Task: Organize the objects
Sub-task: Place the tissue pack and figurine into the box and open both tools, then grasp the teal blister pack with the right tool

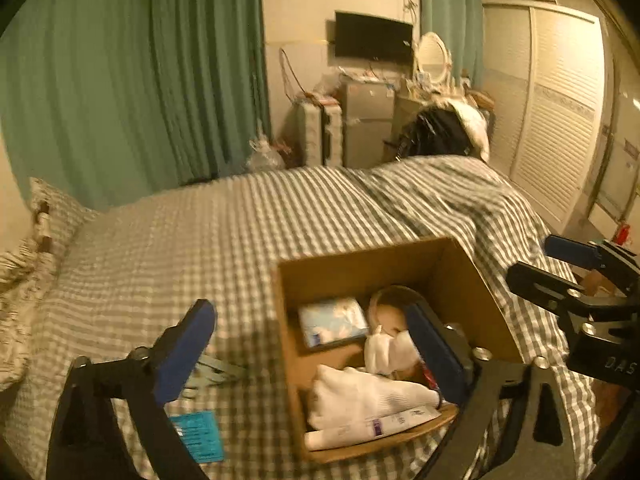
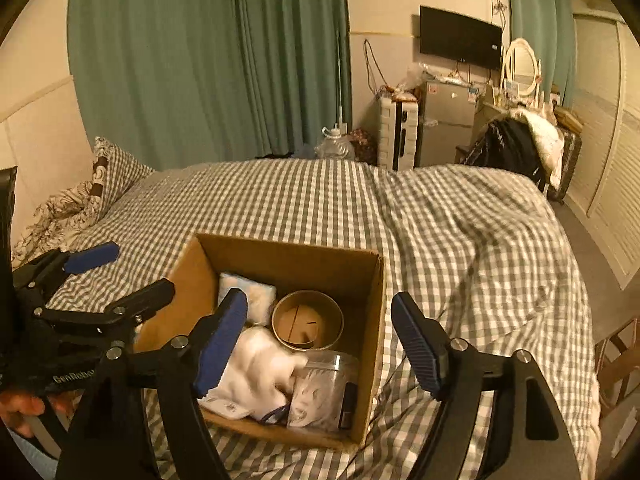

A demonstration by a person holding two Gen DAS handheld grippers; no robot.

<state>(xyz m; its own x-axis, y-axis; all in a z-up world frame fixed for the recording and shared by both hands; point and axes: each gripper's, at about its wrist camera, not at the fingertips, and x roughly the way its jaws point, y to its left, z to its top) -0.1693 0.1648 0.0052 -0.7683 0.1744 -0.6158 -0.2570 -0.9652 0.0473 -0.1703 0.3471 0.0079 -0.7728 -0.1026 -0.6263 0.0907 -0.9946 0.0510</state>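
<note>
Checked bed [image 2: 320, 200]; cardboard box [image 2: 288, 264] beneath both gaping grippers, nothing held.

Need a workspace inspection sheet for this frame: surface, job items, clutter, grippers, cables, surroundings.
Surface: checked bedspread, rumpled on the right.
Job's things: open cardboard box holding white cloth, paper cup, clear jar, tissue pack, tube.
Clutter: blue card on the bed beside the box.
Grippers: left gripper open, empty; right gripper open, empty.
Cables: wires on the far wall.
Surroundings: green curtains, TV, fridge.
</note>
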